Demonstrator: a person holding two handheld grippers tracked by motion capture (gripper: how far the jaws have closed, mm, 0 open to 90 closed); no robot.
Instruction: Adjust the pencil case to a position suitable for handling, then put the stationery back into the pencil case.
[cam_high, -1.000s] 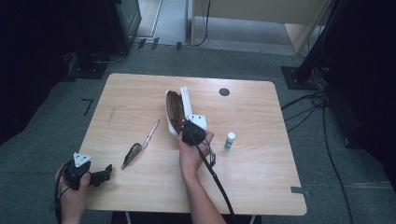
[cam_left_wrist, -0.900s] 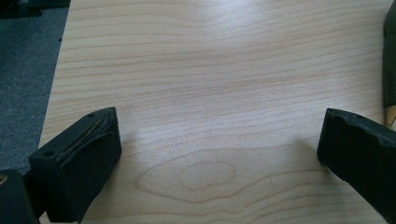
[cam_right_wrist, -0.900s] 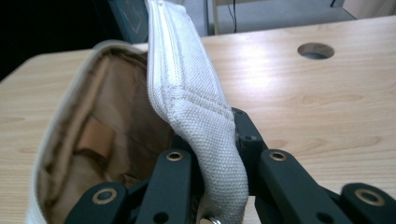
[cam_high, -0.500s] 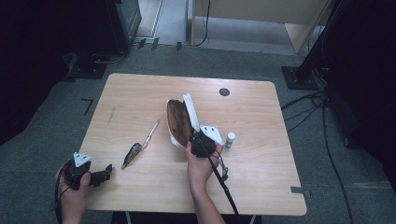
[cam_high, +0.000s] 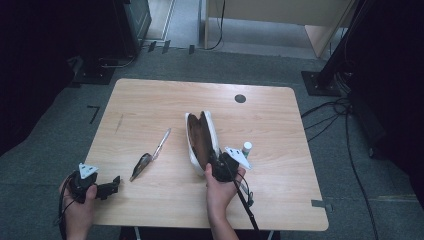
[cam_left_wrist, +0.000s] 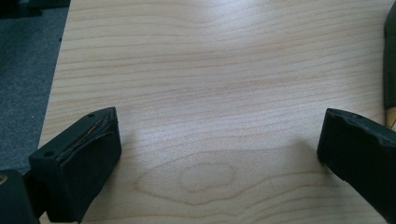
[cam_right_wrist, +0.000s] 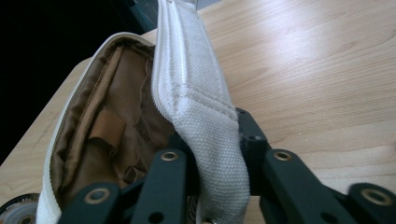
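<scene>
**Right gripper view: your tool has the pouch by its rim**

Right gripper view puts the white fabric pouch (cam_right_wrist: 187, 93) directly ahead of you, its white woven edge with the zip pinched between the two black jaws of your right tool (cam_right_wrist: 217, 163). The pouch gapes open on the side away from that edge, showing a brown lining with a small brown tab sewn inside. No brand, label or writing can be read on the fabric or the lining.

From the high view, the pouch (cam_high: 201, 140) stands on edge near the middle of the counter (cam_high: 150, 105), mouth open, and your right tool (cam_high: 216, 167) grips its near end. A small white bottle with a green band (cam_high: 246, 148) stands just beside your right hand; any print on it is too small to read. To the left of the pouch lie a slim pen-like stick (cam_high: 162, 144) and, touching its near end, a dark small object (cam_high: 141, 164). A dark round spot (cam_high: 240, 98) marks the far side of the counter.

Your left tool (cam_high: 111, 186) rests at the near left corner, well apart from everything; in the left gripper view its jaws stand wide over bare wood (cam_left_wrist: 198, 161).
</scene>
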